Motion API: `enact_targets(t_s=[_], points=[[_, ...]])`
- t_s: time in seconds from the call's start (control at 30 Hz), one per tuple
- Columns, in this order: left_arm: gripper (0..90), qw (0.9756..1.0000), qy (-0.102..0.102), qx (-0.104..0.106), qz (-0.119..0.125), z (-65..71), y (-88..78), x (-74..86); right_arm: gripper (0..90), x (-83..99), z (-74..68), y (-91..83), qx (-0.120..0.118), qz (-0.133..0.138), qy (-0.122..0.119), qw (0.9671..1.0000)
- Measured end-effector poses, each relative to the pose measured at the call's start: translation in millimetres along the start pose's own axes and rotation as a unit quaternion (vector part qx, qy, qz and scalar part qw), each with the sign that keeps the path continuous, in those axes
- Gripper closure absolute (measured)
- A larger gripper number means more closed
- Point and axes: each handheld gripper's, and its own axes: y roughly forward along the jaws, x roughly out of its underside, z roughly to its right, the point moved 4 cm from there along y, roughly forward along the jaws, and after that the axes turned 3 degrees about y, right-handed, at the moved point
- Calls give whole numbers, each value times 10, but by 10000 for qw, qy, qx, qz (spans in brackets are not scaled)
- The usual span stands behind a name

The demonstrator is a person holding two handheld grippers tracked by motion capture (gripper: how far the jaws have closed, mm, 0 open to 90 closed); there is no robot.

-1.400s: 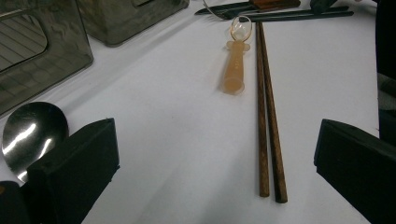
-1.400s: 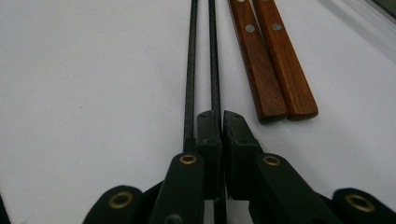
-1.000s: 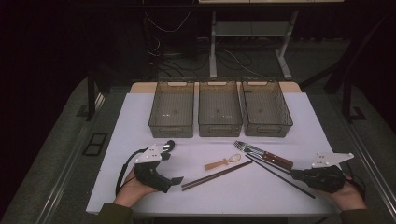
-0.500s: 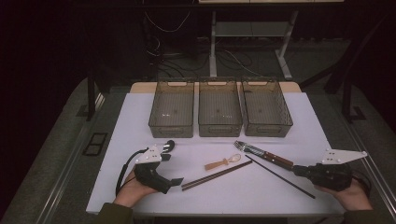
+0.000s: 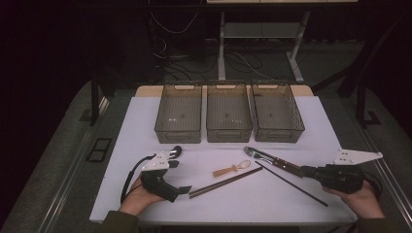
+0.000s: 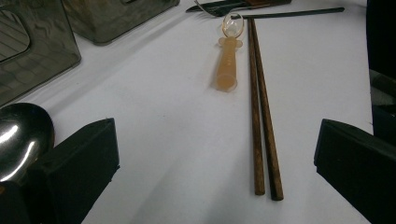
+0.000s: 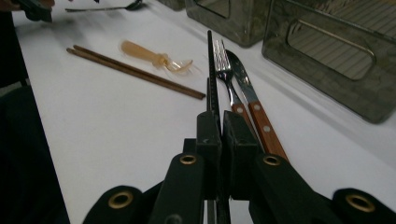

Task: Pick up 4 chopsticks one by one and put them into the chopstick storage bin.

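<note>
Fingers of the right gripper are seen pressed together on a black chopstick, which is clamped between the pads and runs forward over the white table. Fingers of the left gripper are held wide apart, nothing between them but bare tabletop and the near ends of a brown chopstick pair.

Surroundings: three smoky translucent bins are lined up side by side at the far edge. A fork and a wooden-handled knife are laid together just beside the black chopstick, apparently touching it near the gripper. An amber plastic spoon is set next to the brown pair, its bowl toward the fork. A metal spoon is seen against the left gripper's outer jaw.

Black chopstick: thin, straight, matt, lying low across the table from lower right toward the fork in the high view.

No writing can be read anywhere.
</note>
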Motion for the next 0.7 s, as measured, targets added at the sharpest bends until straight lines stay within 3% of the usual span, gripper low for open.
enact_targets(t_s=[0.7], points=[[0, 10000, -9, 46, 7, 15, 5, 7, 858, -343, -88, 185, -92, 230, -34, 9997]])
